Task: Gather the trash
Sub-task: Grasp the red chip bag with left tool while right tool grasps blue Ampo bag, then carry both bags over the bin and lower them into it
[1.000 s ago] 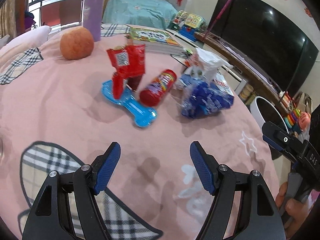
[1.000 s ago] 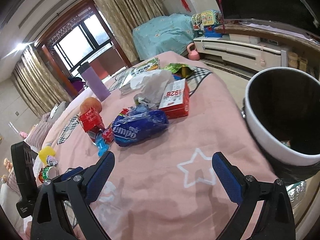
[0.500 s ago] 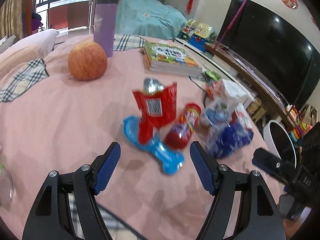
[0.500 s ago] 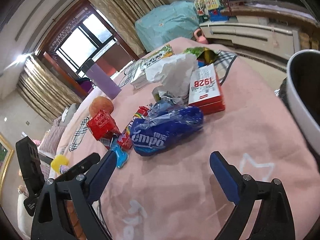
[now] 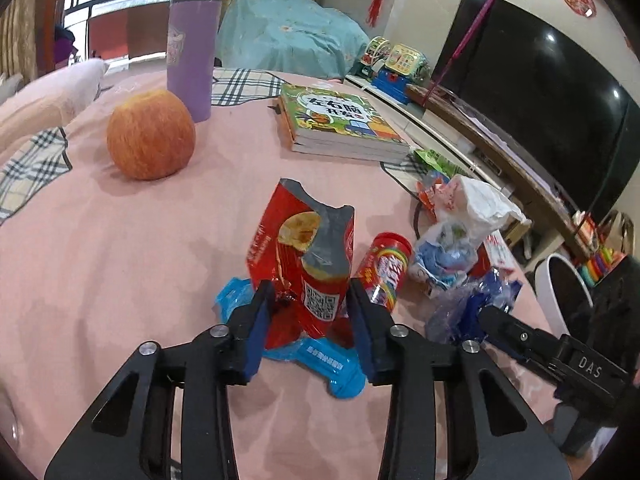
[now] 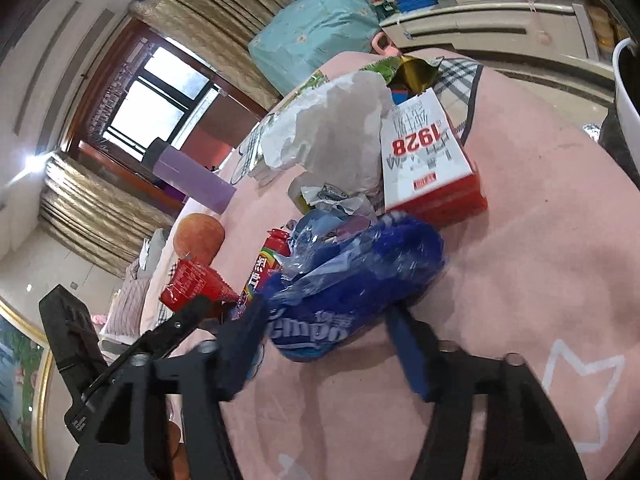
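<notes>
Left wrist view first: the left gripper sits low in the centre of the frame, its jaws drawn in on either side of the base of a torn red snack bag, pads against or just off the foil; whether it is truly pinched I cannot tell. The bag stands upright over a blue wrapper on the pink tablecloth, which probably explains the low grab, clear of the torn mouth. A red candy tube lies just right of it, and the white bin waits at the right edge, likely the drop point. An apple, purple cup and book in the upper half look like things to leave alone. Right wrist view: the right gripper straddles a crumpled blue plastic bag at centre, jaws spread around its width with a visible gap on the right side, so not yet clamped. Behind it, toward the upper centre, sit a white crumpled bag and a red-and-white box. Soft film like this will probably squash before it holds.
</notes>
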Motion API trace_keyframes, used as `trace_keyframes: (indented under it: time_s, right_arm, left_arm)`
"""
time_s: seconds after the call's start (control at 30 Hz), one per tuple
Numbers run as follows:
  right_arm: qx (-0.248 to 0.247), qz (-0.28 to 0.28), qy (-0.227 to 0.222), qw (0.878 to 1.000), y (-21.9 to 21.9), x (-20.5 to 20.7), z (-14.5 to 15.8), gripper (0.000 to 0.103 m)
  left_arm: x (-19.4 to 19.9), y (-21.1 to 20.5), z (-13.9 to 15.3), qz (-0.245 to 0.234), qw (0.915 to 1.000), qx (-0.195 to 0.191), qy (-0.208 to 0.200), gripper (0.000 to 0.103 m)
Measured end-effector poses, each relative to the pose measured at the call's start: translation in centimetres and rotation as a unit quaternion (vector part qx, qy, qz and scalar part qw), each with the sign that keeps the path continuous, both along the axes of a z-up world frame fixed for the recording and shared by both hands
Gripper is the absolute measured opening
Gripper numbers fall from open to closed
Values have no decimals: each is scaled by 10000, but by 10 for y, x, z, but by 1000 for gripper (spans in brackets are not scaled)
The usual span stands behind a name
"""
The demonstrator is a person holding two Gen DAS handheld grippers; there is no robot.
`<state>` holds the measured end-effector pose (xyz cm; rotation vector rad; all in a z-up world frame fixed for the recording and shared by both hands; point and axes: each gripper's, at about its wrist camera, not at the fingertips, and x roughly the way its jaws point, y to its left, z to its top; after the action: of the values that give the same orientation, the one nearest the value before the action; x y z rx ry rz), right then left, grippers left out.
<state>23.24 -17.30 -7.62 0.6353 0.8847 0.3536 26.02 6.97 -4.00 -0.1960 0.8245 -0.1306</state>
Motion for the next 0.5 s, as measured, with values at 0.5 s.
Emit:
trace_keyframes:
  time_s: [0.5]
  right_arm:
    - [-808,149,-507,9953,-14,-45,27,16]
  left_arm:
    - [-68,-39,21,-472,9983,-285,-202,30]
